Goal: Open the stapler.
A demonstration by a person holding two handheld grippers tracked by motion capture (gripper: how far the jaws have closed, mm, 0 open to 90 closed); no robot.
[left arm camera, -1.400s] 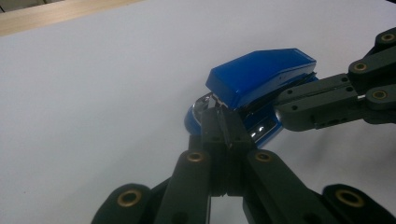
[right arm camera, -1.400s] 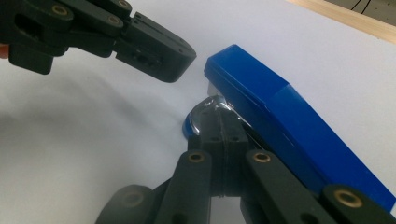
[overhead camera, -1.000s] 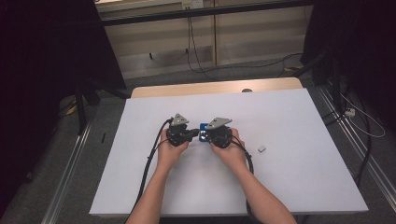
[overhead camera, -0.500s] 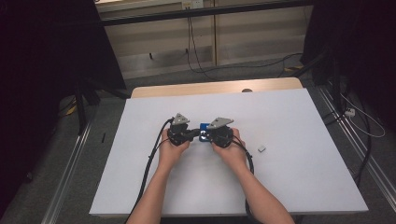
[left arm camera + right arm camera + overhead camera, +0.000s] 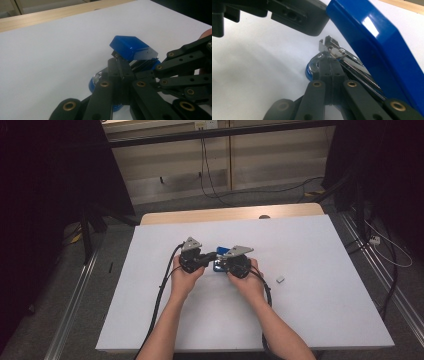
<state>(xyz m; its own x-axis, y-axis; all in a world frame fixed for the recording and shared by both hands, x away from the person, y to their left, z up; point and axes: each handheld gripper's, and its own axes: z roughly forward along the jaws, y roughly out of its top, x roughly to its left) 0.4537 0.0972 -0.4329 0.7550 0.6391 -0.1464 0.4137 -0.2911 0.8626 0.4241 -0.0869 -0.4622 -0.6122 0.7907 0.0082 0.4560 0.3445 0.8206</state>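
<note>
Mid-table [image 5: 150,320], a bit toward the far edge, we've got both grippers meeting over a blue stapler [image 5: 220,251]. Left gripper [image 5: 209,257] comes in from the left side, right gripper [image 5: 223,261] from the right, tips almost meeting at the stapler.

Stapler [image 5: 132,48] sits on the white top with its blue lid swung up and tilted; the metal staple rail [image 5: 352,63] under it is exposed. Blue base [image 5: 310,71] rests on the table.

Left gripper [image 5: 120,68]: jaws fully closed, pads pressed together, tips right at the front of the rail under the raised lid. We can't tell if they pinch any part of it.

Right gripper [image 5: 331,65]: jaws also closed flat on each other, tips at the rail's front end beside the chrome plate. Same, no clear grip visible.

Small grey piece [image 5: 280,279] lies on the table, right of the right hand, well apart from the stapler.
</note>
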